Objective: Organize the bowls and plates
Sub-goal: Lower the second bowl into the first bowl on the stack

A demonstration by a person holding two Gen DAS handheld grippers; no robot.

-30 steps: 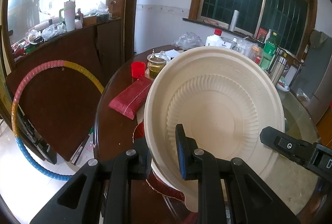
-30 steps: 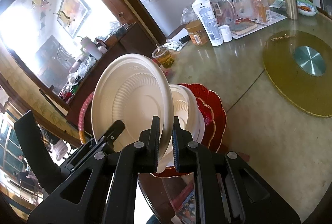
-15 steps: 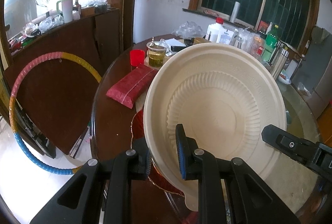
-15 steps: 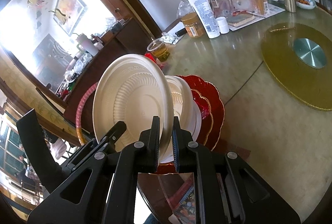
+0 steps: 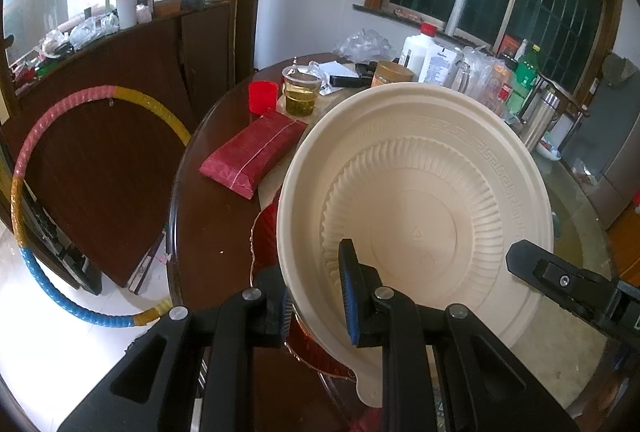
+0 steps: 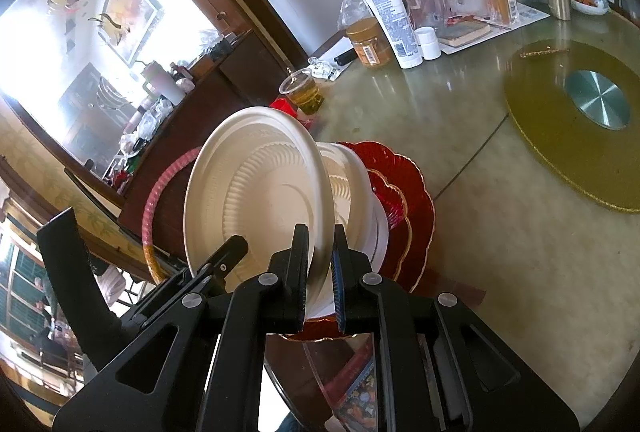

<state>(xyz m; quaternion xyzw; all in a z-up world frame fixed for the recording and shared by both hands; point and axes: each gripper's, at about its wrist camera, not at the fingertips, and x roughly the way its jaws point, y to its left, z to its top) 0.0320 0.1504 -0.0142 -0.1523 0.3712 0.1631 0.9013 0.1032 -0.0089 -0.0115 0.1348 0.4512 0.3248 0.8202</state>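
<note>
Both of my grippers are on the same cream plate [image 5: 416, 208] right now. My left gripper [image 5: 316, 296] is clamped on its near rim, one finger behind the rim and the blue-padded one inside the well. My right gripper [image 6: 320, 264] pinches the rim edge-on, jaws drawn narrow around it. The plate is tilted up steeply, off the table, hanging over the stack near the table's near edge.

That stack, in the right wrist view, is a cream bowl [image 6: 348, 184] sitting on a white plate [image 6: 380, 232], with red scalloped plates [image 6: 416, 192] beneath, right at the dark wooden rim of the table [image 6: 480, 160].

Here's my worry: two grips on one light, thin rim. If my hands drift apart or twist against each other, the rim could flex or pop out of one grip. The stack is close to the table edge, so setting down hard or off-centre could nudge it toward the floor. The cup of tea [image 5: 302, 92] and red packet [image 5: 256, 156] sit farther back toward the left edge, clear unless I swing wide.
</note>
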